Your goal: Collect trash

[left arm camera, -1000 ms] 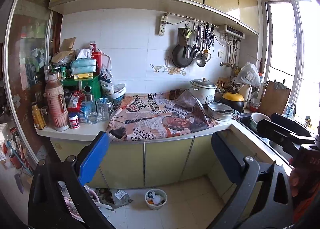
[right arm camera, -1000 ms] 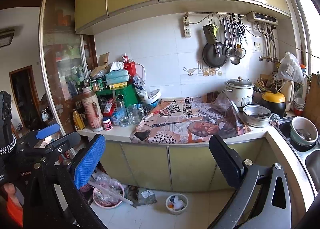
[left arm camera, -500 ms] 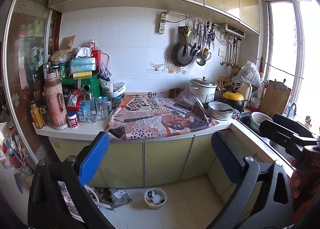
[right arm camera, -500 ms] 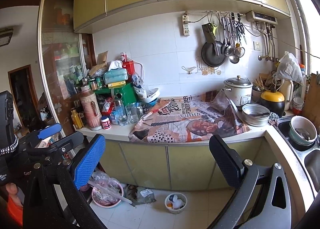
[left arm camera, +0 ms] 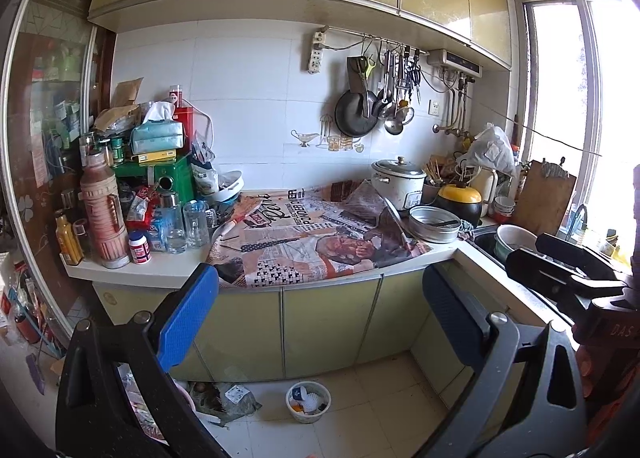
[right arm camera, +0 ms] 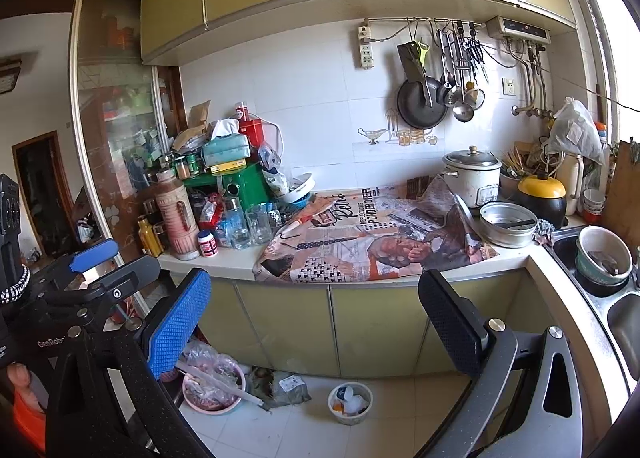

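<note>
Facing: you hold both grippers level toward the kitchen counter (left arm camera: 132, 272), each well back from it.
Left gripper (left arm camera: 320, 322): jaws wide apart, nothing between the blue pads; in the right wrist view it shows at the left edge (right arm camera: 104, 270).
Right gripper (right arm camera: 316, 322): jaws wide apart and empty; in the left wrist view its dark body sits at the right edge (left arm camera: 568, 270).
Trash: a small waste bowl (right arm camera: 350, 402) with wrappers stands on the floor tiles in front of the cabinet doors (right arm camera: 372, 330); just left of it lies a crumpled bag (right arm camera: 280, 384), and further left a pink basin (right arm camera: 214, 384) filled with plastic scraps.
Counter: spread newspaper (left arm camera: 320, 242) covers its middle, its front edge drooping over the cabinet.
Left end: a tall pink thermos (left arm camera: 105, 218), glass jars (left arm camera: 188, 224) and a green tin (left arm camera: 170, 178) crowd together.
Right end: a rice cooker (left arm camera: 398, 182) stands behind a metal pan (left arm camera: 434, 223), beside the sink (right arm camera: 600, 278).
</note>
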`<state>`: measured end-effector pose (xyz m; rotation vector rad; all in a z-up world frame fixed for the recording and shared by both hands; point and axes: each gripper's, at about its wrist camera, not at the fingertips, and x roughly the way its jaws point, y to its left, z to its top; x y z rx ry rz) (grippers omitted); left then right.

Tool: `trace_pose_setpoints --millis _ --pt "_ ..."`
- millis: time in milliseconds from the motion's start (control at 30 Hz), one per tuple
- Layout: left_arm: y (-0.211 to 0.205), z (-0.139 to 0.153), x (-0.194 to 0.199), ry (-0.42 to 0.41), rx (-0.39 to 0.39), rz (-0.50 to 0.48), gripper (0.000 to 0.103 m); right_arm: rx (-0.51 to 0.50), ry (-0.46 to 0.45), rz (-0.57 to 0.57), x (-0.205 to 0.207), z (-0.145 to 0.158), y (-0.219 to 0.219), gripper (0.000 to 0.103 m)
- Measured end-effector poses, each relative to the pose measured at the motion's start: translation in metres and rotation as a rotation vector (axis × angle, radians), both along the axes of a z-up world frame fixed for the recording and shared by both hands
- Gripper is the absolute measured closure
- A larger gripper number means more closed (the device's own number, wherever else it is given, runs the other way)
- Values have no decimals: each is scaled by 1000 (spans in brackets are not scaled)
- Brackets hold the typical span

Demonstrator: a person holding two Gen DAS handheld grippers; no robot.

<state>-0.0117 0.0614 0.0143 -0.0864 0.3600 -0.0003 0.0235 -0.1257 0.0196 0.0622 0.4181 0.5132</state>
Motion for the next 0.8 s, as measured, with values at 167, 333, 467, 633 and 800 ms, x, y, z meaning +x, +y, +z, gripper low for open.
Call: trace_pose_setpoints --millis 167,333,467,633,800 --pt "-1 1 1 -2 -10 -1 1 1 -2 -1 0 1 0 0" --pt "-3 1 2 -2 -13 2 1 -1 -1 -1 0 1 0 0" --pt "-3 2 3 -3 -16 -3 1 1 0 -1 1 1 0 0" --pt "-4 2 3 -3 -17 -6 1 -2 -2 -2 1 1 0 0" --pt "-6 3 4 -1 -19 -9 1 -1 -1 -2 2 1 -1 0"
